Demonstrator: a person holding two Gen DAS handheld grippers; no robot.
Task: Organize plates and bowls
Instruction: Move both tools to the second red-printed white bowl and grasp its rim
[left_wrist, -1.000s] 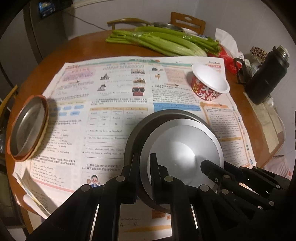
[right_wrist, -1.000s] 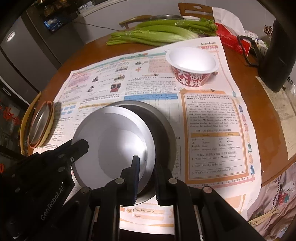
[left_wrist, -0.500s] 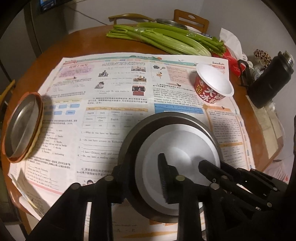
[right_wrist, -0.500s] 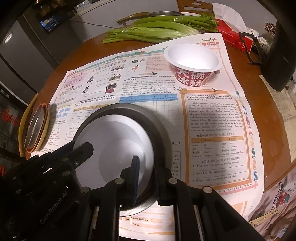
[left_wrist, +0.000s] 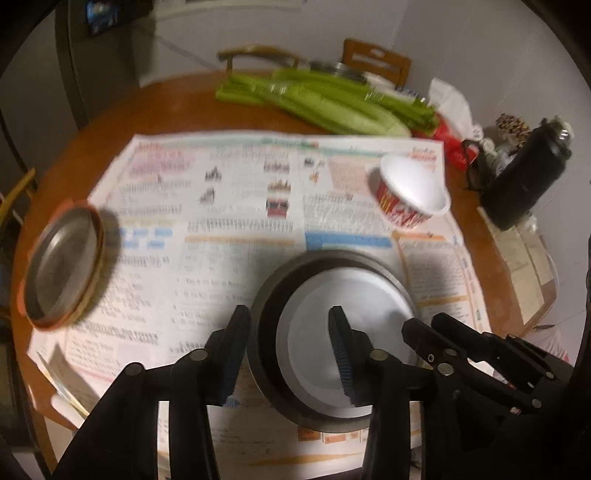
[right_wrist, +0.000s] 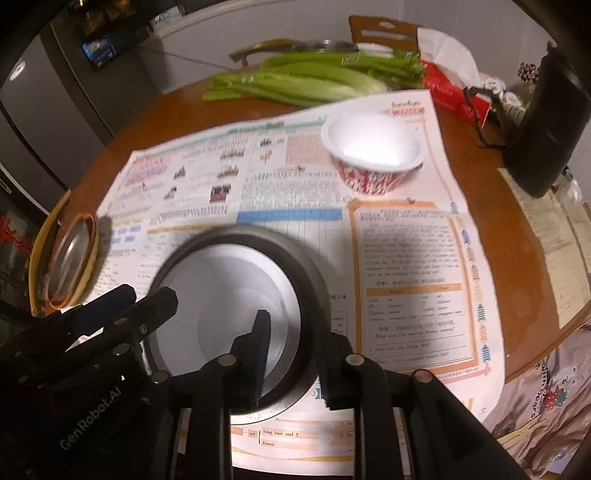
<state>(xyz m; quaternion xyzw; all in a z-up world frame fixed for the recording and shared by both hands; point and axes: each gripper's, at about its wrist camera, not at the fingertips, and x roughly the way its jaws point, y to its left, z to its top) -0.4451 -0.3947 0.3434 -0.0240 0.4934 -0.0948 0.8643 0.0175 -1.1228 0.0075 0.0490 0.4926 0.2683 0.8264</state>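
Observation:
A silver plate lies nested inside a larger dark metal dish on the newspaper. My left gripper straddles the dish's near-left rim. Its jaws are opening, and the pads stand clear of the metal. In the right wrist view my right gripper straddles the near-right rim of the dish and the plate. Its jaws are opening too, with a small gap on either side of the rim. A red-and-white paper bowl stands upright farther back.
An orange-rimmed metal plate sits at the table's left edge. Celery, a red pack and a black bottle line the back and right. The round wooden table drops off close to the right.
Both grippers were shut on the plates' rim and have let go, the left first, then the right. The left gripper has risen slightly. The silver plate now rests inside the dark dish.

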